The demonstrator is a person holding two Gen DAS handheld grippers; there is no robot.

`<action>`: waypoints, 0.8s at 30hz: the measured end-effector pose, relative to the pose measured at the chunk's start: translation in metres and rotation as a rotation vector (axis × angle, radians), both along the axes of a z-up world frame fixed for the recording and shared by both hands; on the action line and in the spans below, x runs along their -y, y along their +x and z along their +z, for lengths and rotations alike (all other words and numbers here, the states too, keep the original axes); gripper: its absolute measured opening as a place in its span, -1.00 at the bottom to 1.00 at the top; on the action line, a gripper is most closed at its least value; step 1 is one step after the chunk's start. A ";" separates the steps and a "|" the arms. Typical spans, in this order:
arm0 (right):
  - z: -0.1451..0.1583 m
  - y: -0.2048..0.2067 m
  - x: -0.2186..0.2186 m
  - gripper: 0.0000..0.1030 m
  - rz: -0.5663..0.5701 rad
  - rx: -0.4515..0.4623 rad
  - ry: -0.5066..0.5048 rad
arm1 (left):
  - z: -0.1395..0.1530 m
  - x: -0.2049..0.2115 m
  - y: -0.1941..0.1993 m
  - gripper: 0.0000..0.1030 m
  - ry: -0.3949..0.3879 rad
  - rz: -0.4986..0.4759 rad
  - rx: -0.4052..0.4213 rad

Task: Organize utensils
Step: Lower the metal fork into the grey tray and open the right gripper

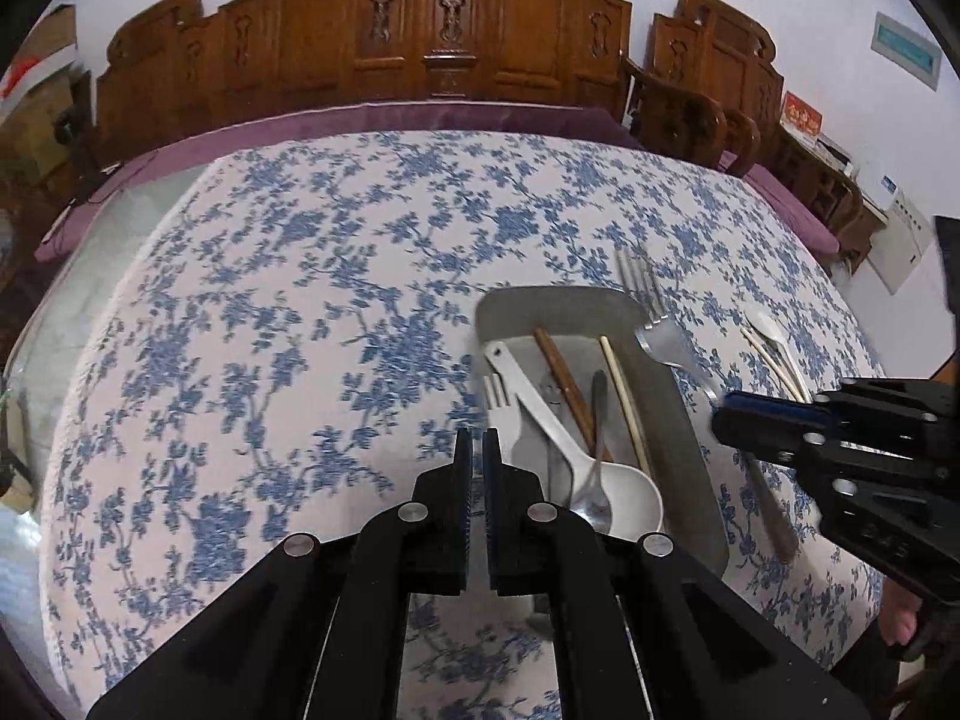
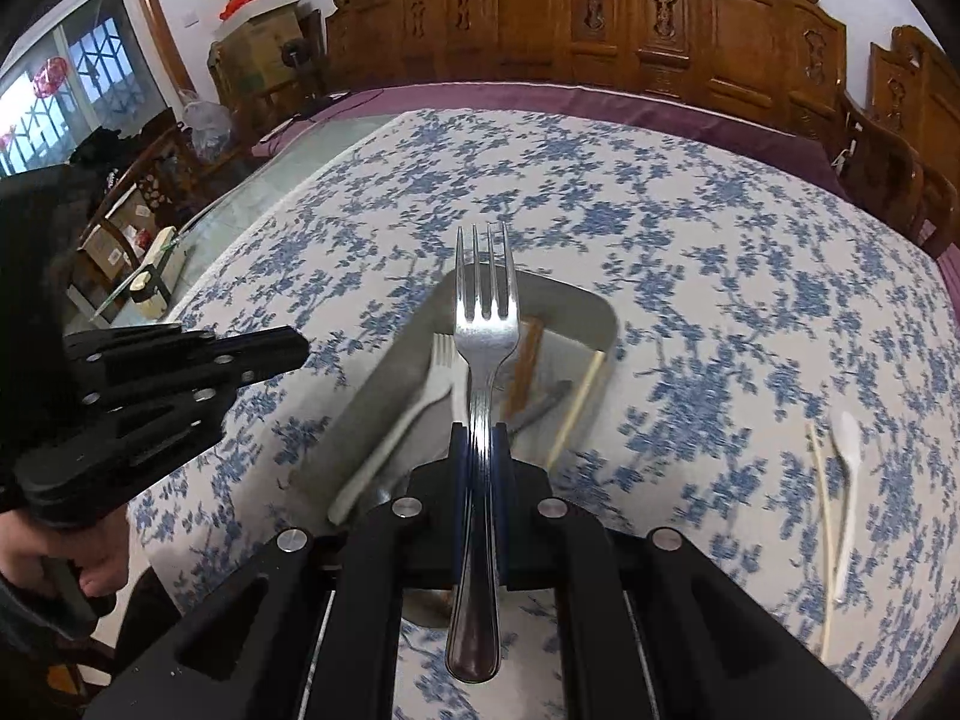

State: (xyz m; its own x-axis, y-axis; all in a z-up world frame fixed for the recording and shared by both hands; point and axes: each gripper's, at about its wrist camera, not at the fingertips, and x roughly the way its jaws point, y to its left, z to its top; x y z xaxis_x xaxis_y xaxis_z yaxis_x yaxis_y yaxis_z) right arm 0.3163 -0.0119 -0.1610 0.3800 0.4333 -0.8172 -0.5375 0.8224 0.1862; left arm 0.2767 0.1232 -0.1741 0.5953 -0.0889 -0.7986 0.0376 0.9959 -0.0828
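Here the long stainless steel fork (image 2: 483, 372) sits clamped by its neck in the right gripper (image 2: 480, 438), tines toward twelve o'clock and handle trailing to six, hanging above the shallow grey rectangular tray (image 2: 384, 384). The tray's long axis runs nearly parallel to the fork, so lowering it looks likely to suffice. The left gripper (image 1: 477, 450), pinched shut on nothing, hovers at the tray's nine o'clock edge, and the right one is the nearer.
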 end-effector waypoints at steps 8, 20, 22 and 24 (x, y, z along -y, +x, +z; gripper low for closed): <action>-0.019 0.017 -0.026 -0.83 -0.017 -0.063 0.025 | 0.010 -0.016 -0.011 -0.97 0.000 0.022 0.023; -0.057 0.036 -0.035 -0.83 -0.029 -0.114 -0.070 | 0.009 -0.018 -0.014 -0.92 -0.004 0.022 0.019; -0.059 0.038 -0.035 -0.83 -0.026 -0.119 -0.078 | 0.008 -0.017 -0.014 -0.83 0.000 0.022 0.017; -0.061 0.040 -0.036 -0.82 -0.023 -0.125 -0.088 | 0.009 -0.017 -0.014 -0.82 0.001 0.023 0.016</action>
